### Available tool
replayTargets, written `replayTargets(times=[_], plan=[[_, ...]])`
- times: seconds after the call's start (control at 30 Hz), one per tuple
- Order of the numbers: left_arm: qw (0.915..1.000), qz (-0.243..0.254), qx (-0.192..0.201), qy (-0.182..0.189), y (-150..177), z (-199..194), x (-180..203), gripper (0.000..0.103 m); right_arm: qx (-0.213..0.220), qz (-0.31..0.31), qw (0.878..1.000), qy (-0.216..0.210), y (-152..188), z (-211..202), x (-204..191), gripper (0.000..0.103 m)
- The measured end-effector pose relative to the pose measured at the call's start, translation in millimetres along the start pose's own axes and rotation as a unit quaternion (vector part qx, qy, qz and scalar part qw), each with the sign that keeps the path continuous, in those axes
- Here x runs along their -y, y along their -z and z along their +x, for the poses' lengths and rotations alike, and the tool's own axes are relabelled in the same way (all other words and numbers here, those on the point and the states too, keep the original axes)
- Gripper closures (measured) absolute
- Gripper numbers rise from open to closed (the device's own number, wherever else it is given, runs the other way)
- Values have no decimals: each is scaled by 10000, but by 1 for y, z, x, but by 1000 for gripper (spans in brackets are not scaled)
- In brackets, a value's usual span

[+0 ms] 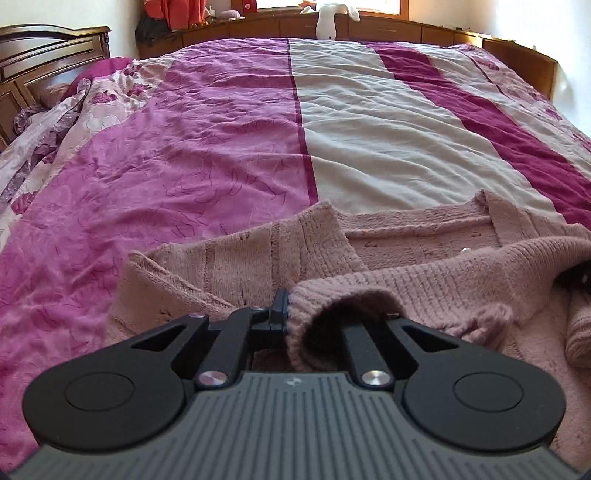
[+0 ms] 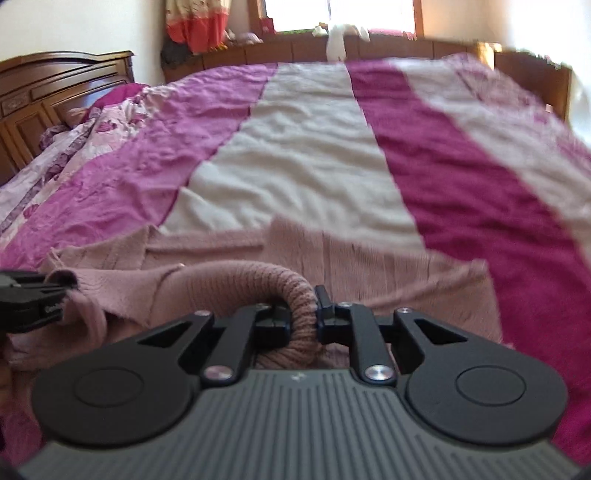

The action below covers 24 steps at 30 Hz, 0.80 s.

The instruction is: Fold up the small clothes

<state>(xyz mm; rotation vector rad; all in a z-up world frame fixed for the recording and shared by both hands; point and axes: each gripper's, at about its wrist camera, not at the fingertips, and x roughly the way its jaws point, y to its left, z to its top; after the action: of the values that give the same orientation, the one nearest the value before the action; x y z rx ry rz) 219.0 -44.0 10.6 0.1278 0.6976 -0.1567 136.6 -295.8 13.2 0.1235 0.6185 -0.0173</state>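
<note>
A big striped bed cover stretches out past both grippers. The pink sweater lies right in front of them. Left gripper pinches its cuff; right gripper squeezes a ribbed fold.

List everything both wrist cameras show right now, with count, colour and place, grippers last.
Pink knitted cardigan: one, dusty pink, spread on the near part of the bed, ribbed edges lifted into both grippers.
Striped bedspread: one, pink, cream and dark magenta bands, covering the bed.
Floral quilt: one, pale pink with purple flowers, bunched at the left near the headboard.
Dark wooden headboard: one, brown, far left.
Wooden ledge: one, brown, along the bed's far side under the window.
White plush toy: one, white, on that ledge.
Orange curtain: one, orange and cream, far corner.
Left gripper: one, black, shut on a ribbed edge.
Right gripper: one, black, shut on a rolled ribbed edge.
</note>
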Motion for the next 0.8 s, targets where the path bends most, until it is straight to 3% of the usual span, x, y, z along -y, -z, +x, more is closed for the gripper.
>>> replayTargets(times=[0.2,0.3,0.37,0.47,0.67,0.8], plan=[[9998,206,15,-43,2,-5,3,95,53,154,9998,-76,-1,2,3,81],[9998,183,-36,8,-1,-21,1,82,106,322,9992,-192,-1,-6,7,67],[9998,154,-85,84,-3,-34,-4,64,152,360,9991,-151,-2,-15,8,52],[9998,53,-100,147,-2,-53,-13,49,204,502,9983,-232,0,-30,13,53],[9994,33,5,351,7,-98,-28,36,348,563,9976,-214,11,-66,19,52],[9988,330,129,344,17,-126,-24,35,417,498,9978,-163,18,-87,18,52]])
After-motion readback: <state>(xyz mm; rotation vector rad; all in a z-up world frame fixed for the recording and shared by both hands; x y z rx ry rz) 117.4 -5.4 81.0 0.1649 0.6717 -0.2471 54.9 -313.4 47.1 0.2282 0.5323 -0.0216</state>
